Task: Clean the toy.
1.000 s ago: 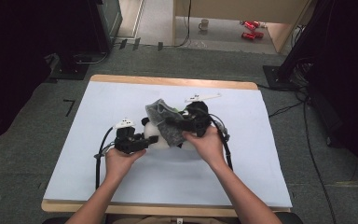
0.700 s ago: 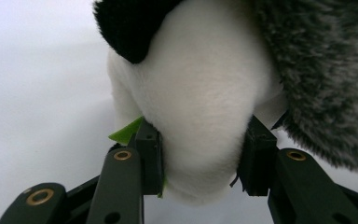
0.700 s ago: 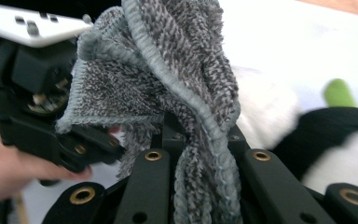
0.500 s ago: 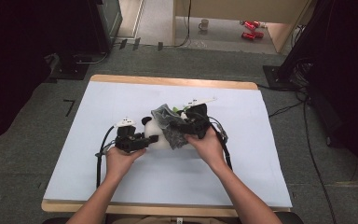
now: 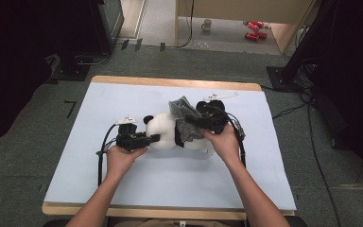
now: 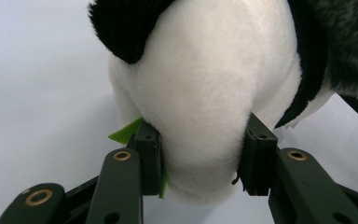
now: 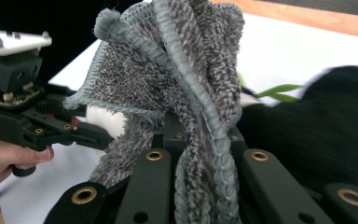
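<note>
We read the work as wiping, or perhaps covering, a plush black-and-white panda toy (image 5: 170,132) with a grey fuzzy terry cloth with a stitched hem (image 5: 183,118). It looks about midway: the cloth is already on the toy, bunched over the dark part on its right side, while the white rounded part toward the left gripper is bare. Whatever is to be done over that white part remains, as far as we can judge.

Left gripper (image 6: 200,154): jaws part-way closed, pressed into the white plush from both sides, so it is clamped on the toy and steadies it on the pale blue table cover (image 5: 137,198). A small green felt leaf (image 6: 126,131) pokes out beside one jaw.

Right gripper (image 7: 205,144): jaws pinched tight on a fold of the cloth, the hem running down between them. The rest of the cloth stands up in front of the jaws.

The toy lies near the table's middle, between the two grippers. The right gripper sits just over the toy's right part, with black plush close behind the cloth.
</note>
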